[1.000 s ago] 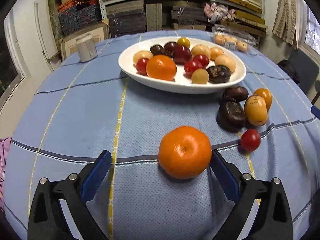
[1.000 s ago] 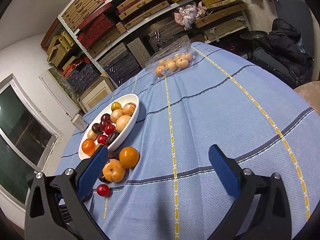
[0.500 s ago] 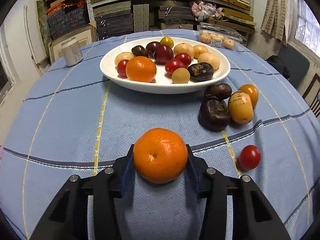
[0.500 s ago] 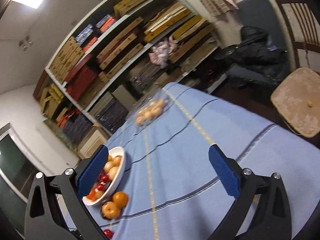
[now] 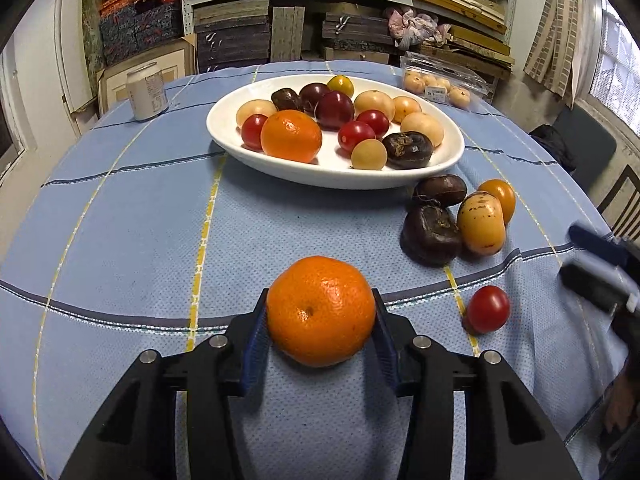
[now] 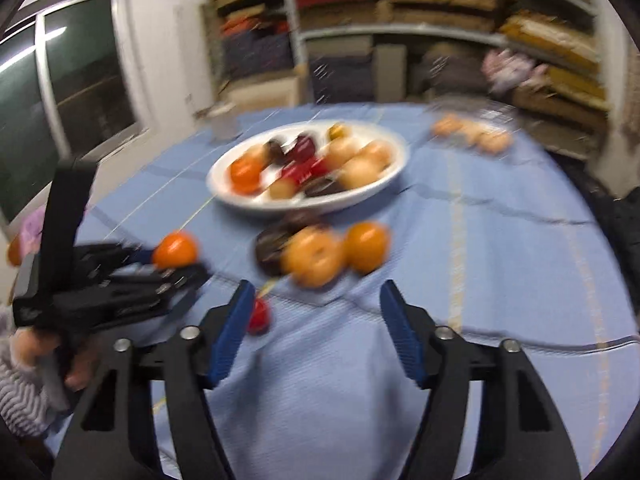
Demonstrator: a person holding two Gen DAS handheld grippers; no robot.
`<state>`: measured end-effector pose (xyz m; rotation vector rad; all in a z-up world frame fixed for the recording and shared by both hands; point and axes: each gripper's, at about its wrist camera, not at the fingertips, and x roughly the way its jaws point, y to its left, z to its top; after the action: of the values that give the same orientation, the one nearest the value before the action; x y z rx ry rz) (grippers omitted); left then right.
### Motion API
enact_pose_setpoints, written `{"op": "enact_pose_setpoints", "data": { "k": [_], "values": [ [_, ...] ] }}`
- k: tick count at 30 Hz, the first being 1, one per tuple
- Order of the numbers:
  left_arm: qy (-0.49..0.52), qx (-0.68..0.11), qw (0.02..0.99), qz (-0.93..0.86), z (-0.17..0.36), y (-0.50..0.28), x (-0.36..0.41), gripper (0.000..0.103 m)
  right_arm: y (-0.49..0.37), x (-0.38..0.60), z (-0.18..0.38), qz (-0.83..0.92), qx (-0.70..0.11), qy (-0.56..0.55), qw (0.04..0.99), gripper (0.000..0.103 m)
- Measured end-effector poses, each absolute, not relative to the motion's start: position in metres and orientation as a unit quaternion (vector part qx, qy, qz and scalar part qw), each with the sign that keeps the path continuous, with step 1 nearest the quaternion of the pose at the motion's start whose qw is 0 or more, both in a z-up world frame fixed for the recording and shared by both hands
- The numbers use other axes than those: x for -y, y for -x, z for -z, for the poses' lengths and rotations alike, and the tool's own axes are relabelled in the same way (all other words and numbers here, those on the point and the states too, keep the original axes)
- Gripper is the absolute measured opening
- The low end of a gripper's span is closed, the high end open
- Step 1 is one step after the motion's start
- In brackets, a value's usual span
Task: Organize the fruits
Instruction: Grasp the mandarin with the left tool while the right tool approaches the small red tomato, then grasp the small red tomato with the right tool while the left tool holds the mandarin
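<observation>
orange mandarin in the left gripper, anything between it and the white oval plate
Nothing: the left wrist view shows only bare blue checked tablecloth between the orange mandarin and the white oval plate.

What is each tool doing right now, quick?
Left tool: closed on the orange.
Right tool: open and closing, nothing between its fingers.

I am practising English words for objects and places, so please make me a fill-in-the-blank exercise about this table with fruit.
1. The left gripper is shut on an ____.
2. Most of the fruit lies on a white ____.
3. The tablecloth is mainly ____ in colour.
4. The small red tomato lies on the cloth, to the ____ of the left gripper in its own view.

Missing words: orange; plate; blue; right
</observation>
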<state>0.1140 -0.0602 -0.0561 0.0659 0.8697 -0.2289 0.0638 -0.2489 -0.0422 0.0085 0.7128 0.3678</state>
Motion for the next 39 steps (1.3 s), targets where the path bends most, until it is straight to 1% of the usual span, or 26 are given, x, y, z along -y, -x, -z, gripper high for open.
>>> {"op": "enact_pose_setpoints", "data": {
  "k": [3,6,10,13,15,18,20,23,29,34,39],
  "values": [
    [-0.033,-0.420,0.900,0.110,0.056,-0.114,0.061,0.047,-0.061,0.232,0.047,-0.196,-0.355,0.023,0.914,0.061],
    [-0.035,-0.420,0.900,0.109,0.056,-0.114,0.060,0.047,-0.061,0.216,0.047,-0.216,-0.361,0.021,0.907,0.061],
    [-0.035,-0.420,0.900,0.109,0.056,-0.114,0.061,0.047,-0.066,0.198,0.054,-0.216,-0.373,0.047,0.901,0.052],
    [-0.038,-0.420,0.900,0.108,0.057,-0.114,0.061,0.047,-0.070,0.196,0.055,-0.202,-0.373,0.045,0.905,0.052],
    [-0.038,-0.420,0.900,0.107,0.057,-0.114,0.061,0.047,-0.074,0.198,0.058,-0.196,-0.381,0.042,0.903,0.050],
    [-0.039,-0.420,0.900,0.107,0.057,-0.114,0.062,0.047,-0.084,0.198,0.064,-0.194,-0.399,0.039,0.896,0.044],
    [-0.040,-0.420,0.900,0.107,0.057,-0.114,0.061,0.047,-0.089,0.198,0.068,-0.195,-0.409,0.038,0.891,0.033],
    [-0.040,-0.420,0.901,0.106,0.057,-0.114,0.062,0.047,-0.091,0.200,0.070,-0.199,-0.414,0.031,0.887,0.028],
    [-0.048,-0.412,0.904,0.103,0.055,-0.111,0.065,0.047,-0.090,0.199,0.071,-0.199,-0.414,0.031,0.888,0.027],
    [-0.067,-0.385,0.915,0.099,0.047,-0.101,0.071,0.047,-0.088,0.199,0.069,-0.199,-0.413,0.027,0.888,0.027],
    [-0.070,-0.351,0.930,0.090,0.037,-0.088,0.072,0.047,-0.078,0.206,0.062,-0.194,-0.396,0.010,0.898,0.026]
  ]
}}
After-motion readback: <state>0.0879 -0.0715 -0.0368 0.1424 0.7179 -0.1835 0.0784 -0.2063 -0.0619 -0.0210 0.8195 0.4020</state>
